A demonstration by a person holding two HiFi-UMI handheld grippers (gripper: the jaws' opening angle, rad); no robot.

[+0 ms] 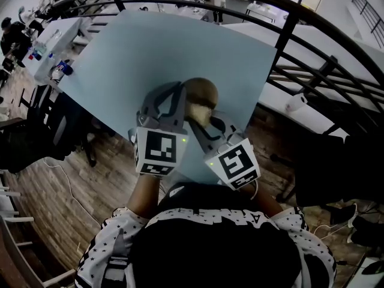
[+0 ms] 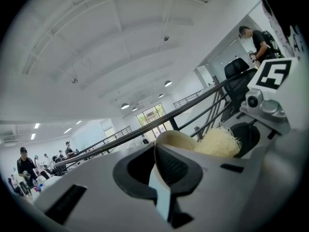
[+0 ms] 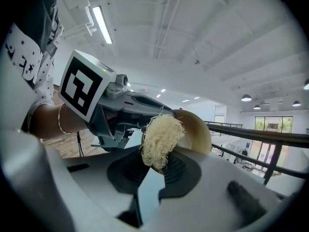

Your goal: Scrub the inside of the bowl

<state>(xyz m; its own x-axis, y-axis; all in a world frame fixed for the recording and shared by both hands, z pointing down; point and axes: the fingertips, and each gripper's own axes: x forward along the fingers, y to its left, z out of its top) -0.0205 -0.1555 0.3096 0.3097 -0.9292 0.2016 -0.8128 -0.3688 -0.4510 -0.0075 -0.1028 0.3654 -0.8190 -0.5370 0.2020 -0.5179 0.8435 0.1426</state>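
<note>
A tan bowl [image 1: 201,91] is held up over the light blue table [image 1: 150,53], tilted on its side. My left gripper [image 1: 177,98] is shut on the bowl's rim [image 2: 175,140]. My right gripper [image 1: 208,123] is shut on a pale yellow fibrous scrubber [image 1: 201,113]. The scrubber [image 3: 161,139] presses against the inside of the bowl [image 3: 197,127]. In the left gripper view the scrubber [image 2: 220,142] sits just right of the rim, with the right gripper's marker cube [image 2: 274,74] behind it. The left gripper's marker cube [image 3: 85,89] shows in the right gripper view.
A black metal railing [image 1: 300,17] curves round the table's far and right sides. Wooden floor [image 1: 54,191] lies below at the left. A white paper roll [image 1: 296,102] lies on a table at the right. People [image 2: 23,166] stand far off in the hall.
</note>
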